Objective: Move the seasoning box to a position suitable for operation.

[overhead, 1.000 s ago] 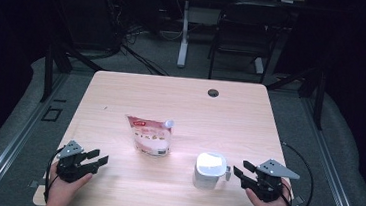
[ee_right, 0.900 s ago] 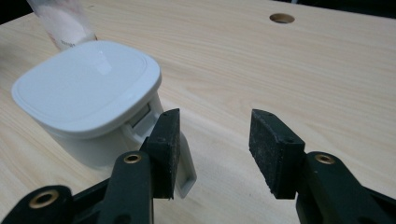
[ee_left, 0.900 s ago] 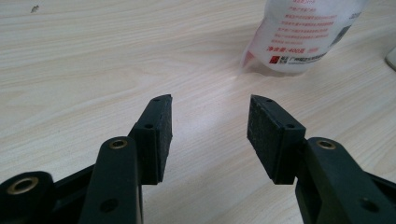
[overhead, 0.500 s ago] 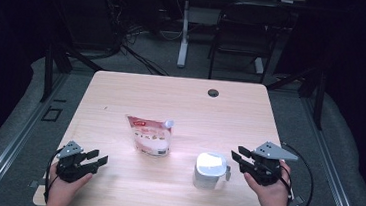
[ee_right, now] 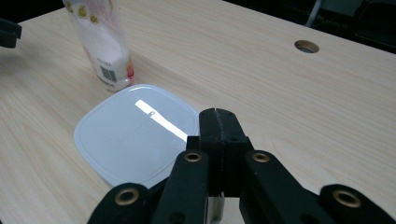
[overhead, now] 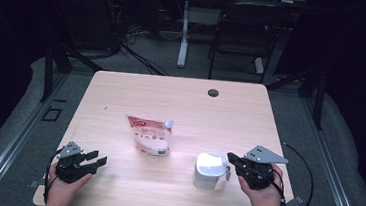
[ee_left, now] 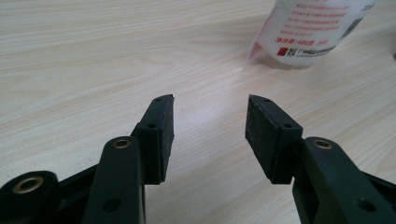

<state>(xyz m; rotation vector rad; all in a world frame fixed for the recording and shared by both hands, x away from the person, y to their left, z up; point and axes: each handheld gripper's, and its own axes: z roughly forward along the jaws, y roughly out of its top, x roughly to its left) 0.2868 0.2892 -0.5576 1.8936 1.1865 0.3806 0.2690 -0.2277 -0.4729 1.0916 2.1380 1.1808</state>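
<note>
White plastic tub (overhead: 209, 168) sits at the table's (overhead: 181, 98) near right edge. The right gripper (overhead: 232, 161) has just pressed its jaws together empty beside it, likely to nudge it. The left gripper (overhead: 97, 158) rests spread, waiting.

Light wooden table (overhead: 181, 98) seen with round cable hole (overhead: 213, 92) near far edge – dark chair (overhead: 239, 35) and white desk leg (overhead: 184, 35) placed beyond, cables (overhead: 131, 41) strewn on grey floor
</note>
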